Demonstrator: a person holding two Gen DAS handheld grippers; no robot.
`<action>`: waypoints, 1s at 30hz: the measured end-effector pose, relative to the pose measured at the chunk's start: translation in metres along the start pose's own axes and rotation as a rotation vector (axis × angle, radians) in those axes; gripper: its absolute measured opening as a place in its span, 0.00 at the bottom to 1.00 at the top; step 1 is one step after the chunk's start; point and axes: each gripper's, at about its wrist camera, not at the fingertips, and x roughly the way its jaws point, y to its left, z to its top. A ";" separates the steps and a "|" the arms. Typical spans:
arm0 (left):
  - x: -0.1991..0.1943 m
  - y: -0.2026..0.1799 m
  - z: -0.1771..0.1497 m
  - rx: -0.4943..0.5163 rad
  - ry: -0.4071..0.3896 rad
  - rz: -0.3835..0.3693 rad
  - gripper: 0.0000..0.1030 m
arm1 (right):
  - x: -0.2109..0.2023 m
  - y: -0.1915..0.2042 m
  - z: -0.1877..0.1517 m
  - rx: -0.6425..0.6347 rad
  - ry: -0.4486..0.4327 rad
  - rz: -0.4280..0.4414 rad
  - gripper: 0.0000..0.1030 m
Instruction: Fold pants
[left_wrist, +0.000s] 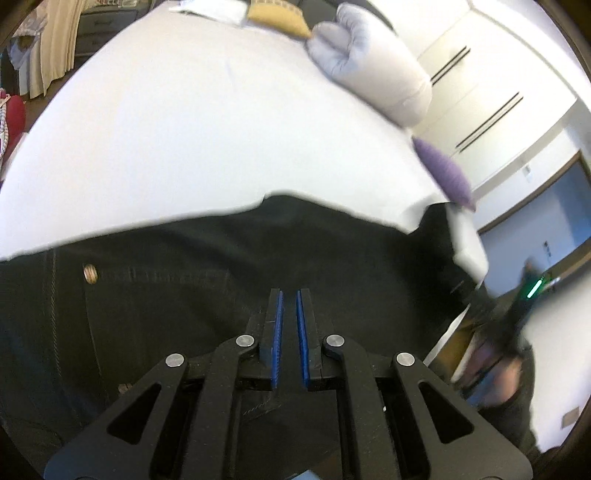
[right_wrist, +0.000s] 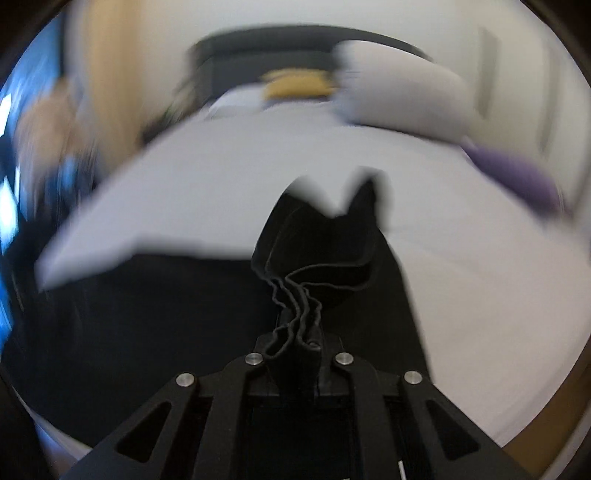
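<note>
**Hem pinched, fold under way**

The black denim pants (left_wrist: 229, 280) lie spread on the white bed sheet (left_wrist: 184, 140), waistband end with a brass button (left_wrist: 90, 273) beneath the left gripper (left_wrist: 289, 295). That gripper's blue pads (left_wrist: 277, 332) stand almost together with only a thin slit between them; no cloth shows in the slit, so it reads as closed on nothing. The right gripper (right_wrist: 297, 325) is clamped on a bunched, wavy-edged hem of the pants (right_wrist: 314, 251), layers gathered between its fingers.

To fold well, I judge the right hand should carry the hem across low and taut, landing it square on the waistband edge, while the left steadies the waist.

The right wrist view is heavily smeared; the right gripper's pads are buried in fabric. How many layers are held cannot be told. The far leg end runs out of frame.
</note>
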 end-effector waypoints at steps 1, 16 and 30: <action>-0.005 -0.001 0.006 -0.001 -0.018 -0.008 0.10 | 0.012 0.021 -0.009 -0.085 0.038 -0.034 0.10; 0.095 -0.054 0.044 -0.130 0.200 -0.323 0.85 | -0.004 0.069 -0.042 -0.365 -0.056 -0.220 0.10; 0.196 -0.083 0.027 -0.173 0.408 -0.328 0.66 | -0.038 0.083 -0.049 -0.447 -0.169 -0.285 0.10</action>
